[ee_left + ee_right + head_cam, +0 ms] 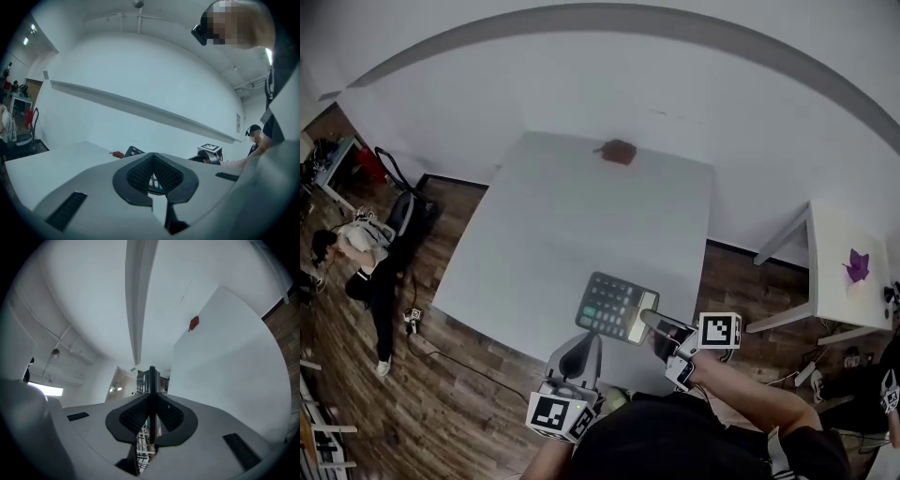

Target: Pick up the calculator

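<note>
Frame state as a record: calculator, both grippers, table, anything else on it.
calculator: clamped edge-on between the right gripper's pads, over the table's near edge, apparently lifted
right gripper: shut on the calculator
left gripper: shut, empty, just short of the calculator
table: white
red object: small, near the table's far edge, untouched
task: calculator in grip

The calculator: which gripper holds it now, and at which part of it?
The right gripper holds the calculator, pinching its edge beside the display between both jaws. The left gripper is shut and holds nothing.
</note>
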A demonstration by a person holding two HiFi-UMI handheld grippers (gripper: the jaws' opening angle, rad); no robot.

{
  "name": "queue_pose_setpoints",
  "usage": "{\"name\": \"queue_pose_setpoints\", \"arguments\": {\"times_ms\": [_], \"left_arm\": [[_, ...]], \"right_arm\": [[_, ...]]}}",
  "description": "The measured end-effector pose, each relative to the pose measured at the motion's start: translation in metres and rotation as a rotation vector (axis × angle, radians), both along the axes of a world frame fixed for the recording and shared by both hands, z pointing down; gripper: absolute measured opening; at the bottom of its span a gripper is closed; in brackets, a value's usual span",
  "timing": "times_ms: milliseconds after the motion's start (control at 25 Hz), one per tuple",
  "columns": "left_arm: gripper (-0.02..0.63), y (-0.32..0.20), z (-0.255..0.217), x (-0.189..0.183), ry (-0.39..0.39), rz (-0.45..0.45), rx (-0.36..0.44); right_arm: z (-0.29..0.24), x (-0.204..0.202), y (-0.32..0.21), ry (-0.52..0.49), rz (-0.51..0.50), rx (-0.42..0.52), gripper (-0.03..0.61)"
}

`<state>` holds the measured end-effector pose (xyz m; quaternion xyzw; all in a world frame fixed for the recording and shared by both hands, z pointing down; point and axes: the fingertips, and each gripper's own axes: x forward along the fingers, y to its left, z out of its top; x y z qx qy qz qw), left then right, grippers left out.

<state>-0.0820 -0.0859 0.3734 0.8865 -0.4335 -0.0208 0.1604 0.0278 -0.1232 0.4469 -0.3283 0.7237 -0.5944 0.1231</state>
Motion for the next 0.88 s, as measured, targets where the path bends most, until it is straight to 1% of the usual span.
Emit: {"name": "queue_pose_setpoints", "arguments": {"times_ms": [240, 400, 520, 680, 880], "left_arm": [[0.006, -0.003, -0.01, 0.002, -0.009, 0.001, 0.044], [0.006, -0.003, -0.012, 0.004, -0.014, 0.004, 0.055], [0.006, -0.003, -0.014, 0.003, -0.009, 0.005, 0.066], [0.006, -0.004, -0.017, 0.005, -0.005, 0.011, 0.078], [0.006, -0.002, -0.02, 0.004, -0.007, 0.014, 0.082]], "right_arm": [[-0.015, 0.0, -0.004, 0.004, -0.003, 0.045, 0.052], [-0.025, -0.001, -0.004, -0.015, -0.01, 0.074, 0.052], [-0.027, -0.001, -0.003, 0.004, -0.012, 0.089, 0.052], [-0.034, -0.003, -0.006, -0.002, -0.019, 0.121, 0.052], [-0.034, -0.002, -0.004, 0.017, -0.015, 0.116, 0.052]]}}
